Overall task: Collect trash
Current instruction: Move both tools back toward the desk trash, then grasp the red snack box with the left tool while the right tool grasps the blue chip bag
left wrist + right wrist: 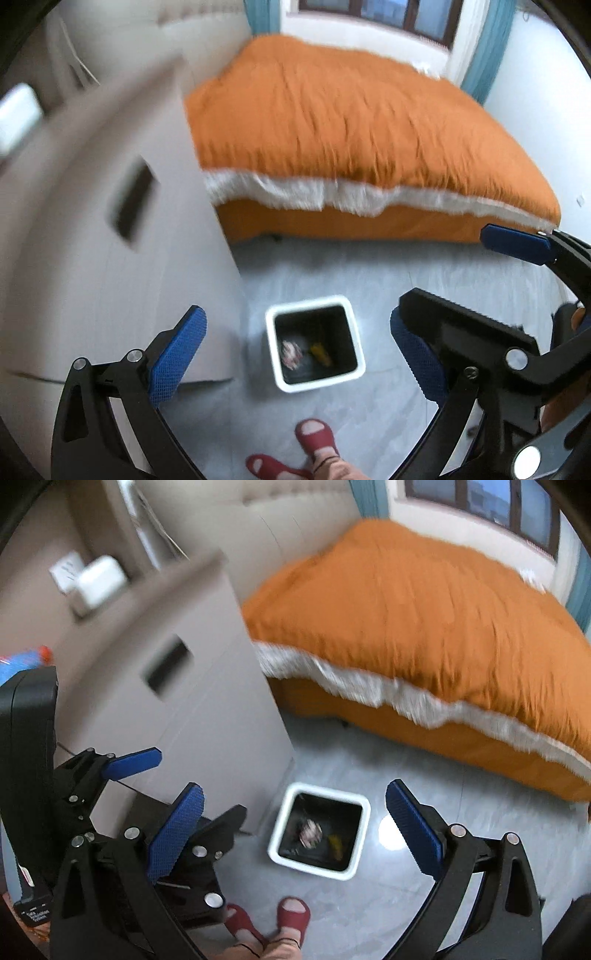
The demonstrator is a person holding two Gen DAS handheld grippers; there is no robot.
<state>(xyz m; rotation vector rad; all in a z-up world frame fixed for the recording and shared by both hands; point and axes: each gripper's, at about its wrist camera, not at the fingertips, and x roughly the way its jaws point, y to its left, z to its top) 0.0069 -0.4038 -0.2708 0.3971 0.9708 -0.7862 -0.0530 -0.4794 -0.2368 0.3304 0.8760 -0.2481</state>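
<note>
A white square trash bin [275,354] with a dark inside stands on the grey floor; it also shows in the right wrist view [364,834]. Crumpled pinkish trash [291,353] and a yellow piece [320,352] lie at its bottom. My left gripper [295,347] is open and empty, high above the bin. My right gripper [295,830] is open and empty, also above the bin. The right gripper shows at the right edge of the left wrist view [461,280]. The left gripper shows at the left of the right wrist view [147,786].
A white cabinet [122,258] stands left of the bin. A bed with an orange cover [351,122] fills the far side, under a window. White boxes [96,578] sit on the cabinet top. The person's feet in red sandals [291,917] stand in front of the bin.
</note>
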